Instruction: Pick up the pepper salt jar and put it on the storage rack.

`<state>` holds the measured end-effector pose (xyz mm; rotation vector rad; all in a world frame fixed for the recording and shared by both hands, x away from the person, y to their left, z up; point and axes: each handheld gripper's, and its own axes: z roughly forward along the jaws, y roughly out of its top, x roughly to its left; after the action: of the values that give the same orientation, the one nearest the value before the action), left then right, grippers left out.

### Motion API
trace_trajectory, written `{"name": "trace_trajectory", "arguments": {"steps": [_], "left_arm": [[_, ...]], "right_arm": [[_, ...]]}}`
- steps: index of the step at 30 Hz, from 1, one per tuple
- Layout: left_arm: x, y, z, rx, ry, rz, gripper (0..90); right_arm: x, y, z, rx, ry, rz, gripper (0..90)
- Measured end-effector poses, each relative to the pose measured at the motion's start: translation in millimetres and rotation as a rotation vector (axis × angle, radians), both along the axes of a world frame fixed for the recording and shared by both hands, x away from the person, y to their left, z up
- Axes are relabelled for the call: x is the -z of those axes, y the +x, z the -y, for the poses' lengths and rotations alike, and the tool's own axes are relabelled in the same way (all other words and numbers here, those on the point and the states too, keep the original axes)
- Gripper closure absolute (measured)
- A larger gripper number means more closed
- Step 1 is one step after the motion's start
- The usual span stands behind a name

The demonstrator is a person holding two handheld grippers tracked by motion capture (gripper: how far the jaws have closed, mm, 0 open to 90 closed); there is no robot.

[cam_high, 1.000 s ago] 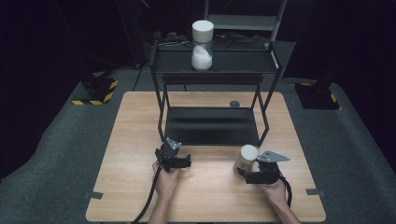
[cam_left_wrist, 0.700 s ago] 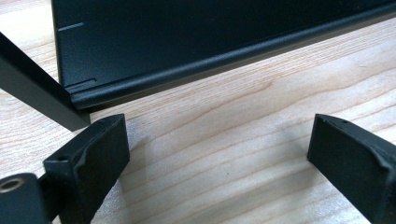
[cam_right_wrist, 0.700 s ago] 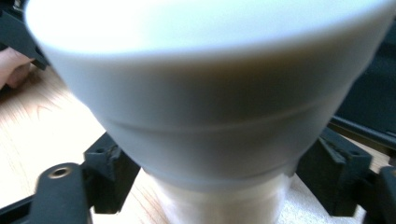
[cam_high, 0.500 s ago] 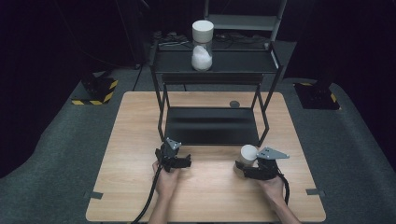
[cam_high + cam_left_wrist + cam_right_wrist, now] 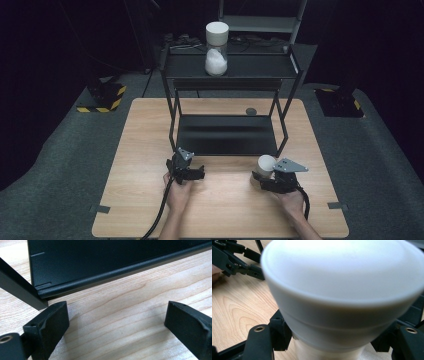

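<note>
A jar with a white cap [image 5: 265, 163] stands on the wooden table [image 5: 150, 125] at the front right, just before the black rack [image 5: 227, 135]. My right gripper [image 5: 263, 175] is shut on the jar below its cap, its jaws having just been closing on it. In the right gripper view the cap [image 5: 342, 285] looms large and blurred, with a black finger [image 5: 279, 332] pressed against the jar's body. My left gripper [image 5: 194, 171] rests near the rack's front left leg. Its fingers [image 5: 50, 323] stand wide open over bare wood.
A second white-capped jar holding white powder [image 5: 216, 47] stands on the rack's top shelf [image 5: 260, 67]. The low black shelf [image 5: 112, 260] and a rack leg [image 5: 20, 291] lie close ahead of the left gripper. A small dark disc [image 5: 251, 111] lies behind the rack.
The right gripper's jaws have come together on the white-capped jar, which has shifted slightly. The left gripper has not moved.
</note>
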<state>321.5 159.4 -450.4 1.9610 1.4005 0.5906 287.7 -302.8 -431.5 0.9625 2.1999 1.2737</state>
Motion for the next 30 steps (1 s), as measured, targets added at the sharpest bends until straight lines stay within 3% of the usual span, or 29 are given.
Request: {"name": "trace_trajectory", "arguments": {"steps": [16, 30], "left_arm": [[0.0, 0.1, 0.0, 0.0, 0.0, 0.0, 5.4], [-0.4, 0.2, 0.1, 0.0, 0.002, -0.002, 5.4]], "right_arm": [[-11.0, 12.4, 5.3, -0.034, 0.021, -0.03, 33.4], [-41.9, 29.4, 6.7, -0.056, 0.032, -0.025, 34.0]]}}
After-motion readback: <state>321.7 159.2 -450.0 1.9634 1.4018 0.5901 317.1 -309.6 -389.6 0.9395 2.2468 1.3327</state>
